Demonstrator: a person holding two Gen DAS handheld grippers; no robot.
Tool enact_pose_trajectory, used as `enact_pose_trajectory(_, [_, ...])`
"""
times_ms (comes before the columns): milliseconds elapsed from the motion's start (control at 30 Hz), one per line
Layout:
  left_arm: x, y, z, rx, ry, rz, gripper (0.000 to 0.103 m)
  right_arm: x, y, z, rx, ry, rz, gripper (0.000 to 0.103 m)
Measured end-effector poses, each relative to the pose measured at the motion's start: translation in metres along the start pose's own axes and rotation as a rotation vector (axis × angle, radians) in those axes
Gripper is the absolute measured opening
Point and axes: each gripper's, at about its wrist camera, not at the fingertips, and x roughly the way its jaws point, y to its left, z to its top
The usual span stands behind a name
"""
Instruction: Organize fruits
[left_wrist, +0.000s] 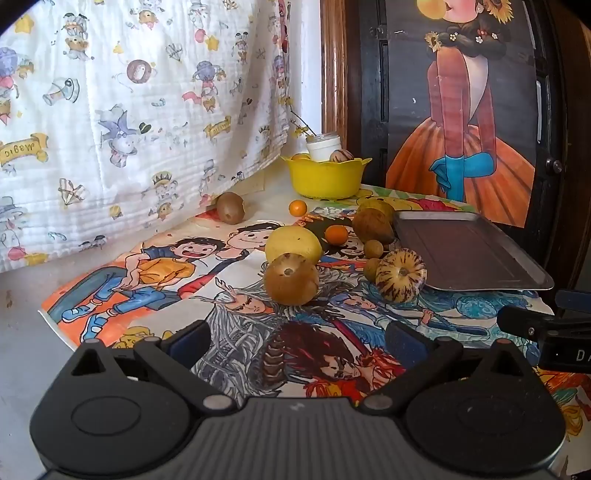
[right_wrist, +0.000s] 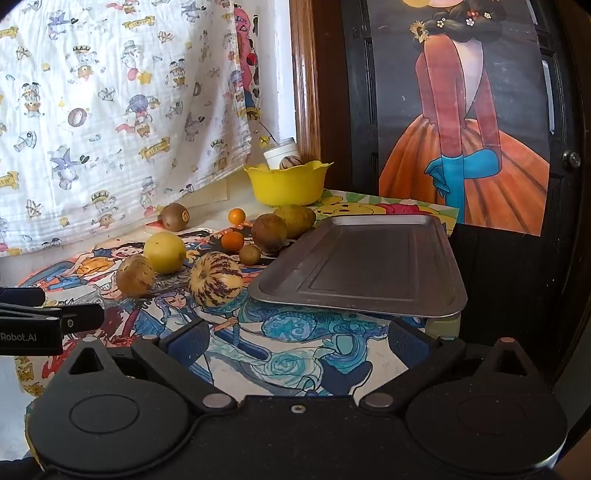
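Several fruits lie on a cartoon-printed mat: a brown round fruit (left_wrist: 291, 278), a yellow one (left_wrist: 293, 244), a striped melon (left_wrist: 401, 275) (right_wrist: 215, 279), small oranges (left_wrist: 336, 235) (right_wrist: 232, 240), a kiwi (left_wrist: 230, 213) (right_wrist: 176, 216). A metal tray (left_wrist: 469, 254) (right_wrist: 365, 266) lies bare at the right. A yellow bowl (left_wrist: 325, 177) (right_wrist: 286, 182) at the back holds a striped fruit (left_wrist: 341, 156). My left gripper (left_wrist: 295, 343) is open, well short of the brown fruit. My right gripper (right_wrist: 295, 341) is open in front of the tray's near edge, nothing between its fingers.
A white patterned cloth (left_wrist: 129, 110) hangs at the left and back. A white jar (left_wrist: 323, 144) stands behind the bowl. A dark cabinet with a painted poster (left_wrist: 461, 110) rises behind the tray. Each gripper shows at the edge of the other's view.
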Motion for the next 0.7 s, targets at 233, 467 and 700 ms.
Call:
enact_pose_trajectory(233, [0.0,0.0001,0.0001,-0.004,0.002,-0.002,0.103,0.0012,0.0,-0.0005,0.001,0.0,0.001,0.102])
enact_pose_trajectory(467, [0.0,0.0001,0.0,-0.005,0.005,-0.003,0.103,0.0024,0.0001,-0.0006,0.002,0.002,0.001,0.102])
enact_pose_trajectory(700, [0.0,0.0002,0.0,-0.006,0.006,-0.003,0.103,0.0035,0.0001,-0.0008,0.002,0.004,0.001,0.102])
